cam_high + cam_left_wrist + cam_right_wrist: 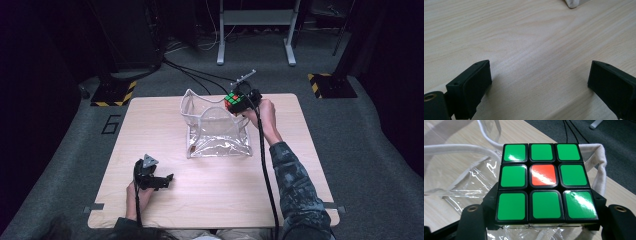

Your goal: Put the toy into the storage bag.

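Note:
A puzzle cube [234, 102] with a green face and a red centre square [543, 175] is held between the jaws of my right gripper [239, 102]. It hangs over the far right rim of a clear plastic bag [216, 131] with white fabric trim [599, 160], which stands open on the table. My left gripper [159, 181] rests low on the wooden table [529, 45] near the front left. Its jaws stand wide apart with only bare wood between them [540, 87].
The light wooden table [150, 130] has bare room left and front of the bag. Black cables [267, 175] trail from the right gripper along the forearm. Grey carpet, a metal stand's legs [255, 50] and yellow-black floor markers [320, 82] lie beyond the far edge.

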{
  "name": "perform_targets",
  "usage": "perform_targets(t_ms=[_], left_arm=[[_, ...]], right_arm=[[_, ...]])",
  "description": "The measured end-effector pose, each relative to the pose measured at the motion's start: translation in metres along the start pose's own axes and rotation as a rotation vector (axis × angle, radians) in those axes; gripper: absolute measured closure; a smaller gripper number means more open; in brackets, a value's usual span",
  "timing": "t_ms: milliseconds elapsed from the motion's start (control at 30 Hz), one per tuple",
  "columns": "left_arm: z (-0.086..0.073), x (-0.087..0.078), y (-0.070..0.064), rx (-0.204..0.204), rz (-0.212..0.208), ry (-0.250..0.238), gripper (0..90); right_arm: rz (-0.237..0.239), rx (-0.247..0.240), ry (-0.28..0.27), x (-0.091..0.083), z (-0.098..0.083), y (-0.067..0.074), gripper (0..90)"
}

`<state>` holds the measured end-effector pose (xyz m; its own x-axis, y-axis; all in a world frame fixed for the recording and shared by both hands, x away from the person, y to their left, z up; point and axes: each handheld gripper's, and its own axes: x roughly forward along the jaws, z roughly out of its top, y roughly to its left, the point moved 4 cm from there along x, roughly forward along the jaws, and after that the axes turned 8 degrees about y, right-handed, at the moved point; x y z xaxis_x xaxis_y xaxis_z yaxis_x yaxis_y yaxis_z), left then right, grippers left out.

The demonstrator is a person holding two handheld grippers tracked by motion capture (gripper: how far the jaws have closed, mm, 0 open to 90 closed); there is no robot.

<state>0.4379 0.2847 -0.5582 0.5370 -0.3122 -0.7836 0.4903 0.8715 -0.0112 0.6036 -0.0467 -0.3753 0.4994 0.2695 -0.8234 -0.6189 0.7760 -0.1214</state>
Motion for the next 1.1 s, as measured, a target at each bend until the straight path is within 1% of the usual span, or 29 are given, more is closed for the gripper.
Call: perform_targets(t_ms=[33, 67, 100, 133, 167, 200, 300, 333, 367, 467, 500, 567, 600, 633, 667, 700, 733, 767, 833, 933, 967, 1100], left_arm=[[0.000, 0.000, 0.000, 0.000, 0.000, 0.003, 4.7], [0.000, 0.000, 0.000, 0.000, 0.000, 0.001, 4.7], [0.000, 0.000, 0.000, 0.000, 0.000, 0.003, 4.7], [0.000, 0.000, 0.000, 0.000, 0.000, 0.000, 4.7], [0.000, 0.000, 0.000, -0.001, 0.000, 0.000, 4.7], [0.000, 0.000, 0.000, 0.000, 0.000, 0.000, 4.7], [0.000, 0.000, 0.000, 0.000, 0.000, 0.000, 4.7], [0.000, 0.000, 0.000, 0.000, 0.000, 0.000, 4.7], [0.000, 0.000, 0.000, 0.000, 0.000, 0.000, 4.7], [0.000, 0.000, 0.000, 0.001, 0.001, 0.003, 4.7], [0.000, 0.000, 0.000, 0.000, 0.000, 0.001, 4.7], [0.000, 0.000, 0.000, 0.000, 0.000, 0.003, 4.7], [0.000, 0.000, 0.000, 0.000, 0.000, 0.000, 4.7], [0.000, 0.000, 0.000, 0.000, 0.000, 0.000, 4.7], [0.000, 0.000, 0.000, 0.000, 0.000, 0.000, 4.7], [0.000, 0.000, 0.000, 0.003, 0.001, 0.001, 4.7], [0.000, 0.000, 0.000, 0.000, 0.000, 0.000, 4.7], [0.000, 0.000, 0.000, 0.000, 0.000, 0.000, 4.7], [0.000, 0.000, 0.000, 0.000, 0.000, 0.000, 4.7], [0.000, 0.000, 0.000, 0.000, 0.000, 0.000, 4.7], [0.000, 0.000, 0.000, 0.000, 0.000, 0.000, 4.7], [0.000, 0.000, 0.000, 0.000, 0.000, 0.000, 4.7]], right_arm=[[-0.006, -0.001, 0.003, 0.002, 0.000, -0.001, 33.1], [-0.007, 0.008, 0.016, 0.003, -0.001, -0.001, 33.1], [-0.008, 0.002, 0.011, 0.004, -0.001, -0.002, 33.1], [-0.005, 0.015, 0.022, 0.005, -0.001, -0.001, 33.1], [-0.004, 0.006, 0.020, 0.007, -0.001, -0.002, 33.1], [-0.004, 0.015, 0.030, 0.008, -0.002, -0.002, 33.1], [-0.009, 0.008, 0.035, 0.011, -0.002, -0.004, 33.1], [-0.015, 0.026, 0.042, 0.012, -0.002, -0.003, 33.1], [-0.020, 0.014, 0.040, 0.013, -0.002, -0.003, 33.1], [-0.024, 0.001, 0.050, 0.015, -0.002, -0.002, 33.1], [-0.018, 0.012, 0.059, 0.016, -0.002, -0.001, 33.1], [-0.012, 0.017, 0.076, 0.017, -0.003, 0.001, 33.1], [-0.009, 0.001, 0.091, 0.017, -0.004, 0.000, 33.0], [-0.001, -0.003, 0.094, 0.018, -0.004, 0.001, 33.0], [0.008, 0.016, 0.092, 0.020, -0.003, 0.002, 33.0], [0.007, 0.004, 0.099, 0.021, -0.003, 0.002, 33.0], [-0.001, 0.005, 0.100, 0.022, -0.003, 0.003, 33.0], [0.002, -0.018, 0.101, 0.022, -0.003, 0.003, 33.0], [0.009, -0.014, 0.101, 0.022, -0.002, 0.004, 33.0], [0.009, -0.025, 0.108, 0.022, -0.003, 0.005, 32.9], [0.009, -0.017, 0.110, 0.022, -0.003, 0.005, 32.9], [0.012, -0.030, 0.110, 0.022, -0.003, 0.003, 32.8]])
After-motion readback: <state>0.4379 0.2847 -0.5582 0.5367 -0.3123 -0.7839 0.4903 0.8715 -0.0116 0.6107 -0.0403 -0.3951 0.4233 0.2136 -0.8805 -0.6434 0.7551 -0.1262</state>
